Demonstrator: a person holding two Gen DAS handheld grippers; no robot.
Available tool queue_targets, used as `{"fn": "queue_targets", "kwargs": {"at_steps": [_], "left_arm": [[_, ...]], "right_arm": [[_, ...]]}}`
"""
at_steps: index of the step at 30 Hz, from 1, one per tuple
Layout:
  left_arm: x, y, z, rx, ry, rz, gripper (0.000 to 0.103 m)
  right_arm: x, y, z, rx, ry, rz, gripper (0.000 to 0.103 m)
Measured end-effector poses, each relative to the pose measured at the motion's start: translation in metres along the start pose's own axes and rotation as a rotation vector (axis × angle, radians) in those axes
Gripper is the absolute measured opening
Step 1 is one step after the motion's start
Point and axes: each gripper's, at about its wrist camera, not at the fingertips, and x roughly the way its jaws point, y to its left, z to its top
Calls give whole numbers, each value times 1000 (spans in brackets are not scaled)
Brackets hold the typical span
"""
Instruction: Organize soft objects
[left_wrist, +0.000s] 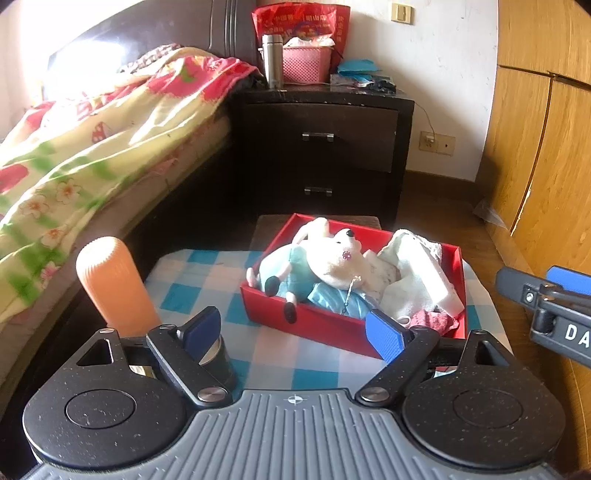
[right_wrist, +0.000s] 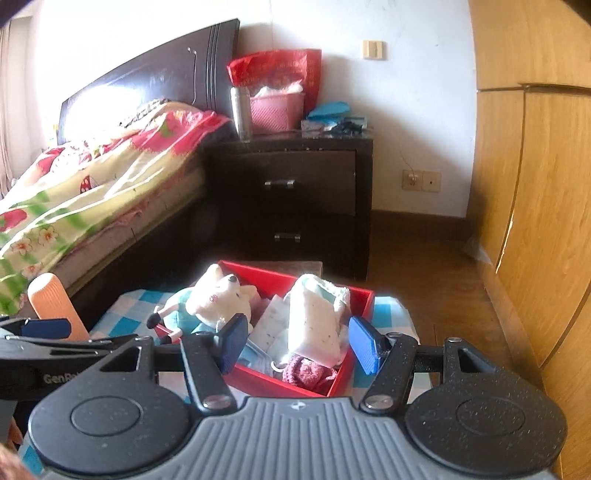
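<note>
Standing by the bed, logging what's here w/ risks.

- Red box (left_wrist: 314, 321): sits on the checked cloth of the surface (left_wrist: 207, 273), toward its far right corner. Packed full; contents rise above the rim.
- Plush mouse (left_wrist: 325, 262): in the box's left half, on its back. Long axis runs diagonally: head & snout toward the far right, black feet toward the near left, one leg (left_wrist: 290, 306) hanging over the near wall.
- White folded cloth (right_wrist: 314, 317): right half of box, long axis running near-to-far, leaning up on the far wall.
- Pink knit item (right_wrist: 306, 371): near right corner of box, low down.
- Orange ridged roll (left_wrist: 114, 284): off the box, near left of the surface, standing tilted; base hidden behind the gripper finger.
- Left gripper (left_wrist: 295, 332): fingers spread wide, nothing between them, near side of box.
- Right gripper (right_wrist: 299, 347): also spread, empty, hovering over the box's near edge.

Risks, my guess:
- Box looks light & sits near the surface edge; a sideways nudge from either gripper could shove it off.
- Dangling leg may snag a finger & drag the mouse out.
- Overfilled: pressing one item in could pop another out.
- Orange roll, tilted, could topple if the left gripper brushes it.
- The 2 grippers are close together; they could clash.
</note>
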Motion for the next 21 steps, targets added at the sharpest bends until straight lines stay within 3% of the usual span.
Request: {"fn": "queue_targets", "kwargs": {"at_steps": [21], "left_arm": [[-10,3,-7,-25,-12,-21,87]], "right_arm": [[-14,10,-12,-24,-37,-42,40]]}}
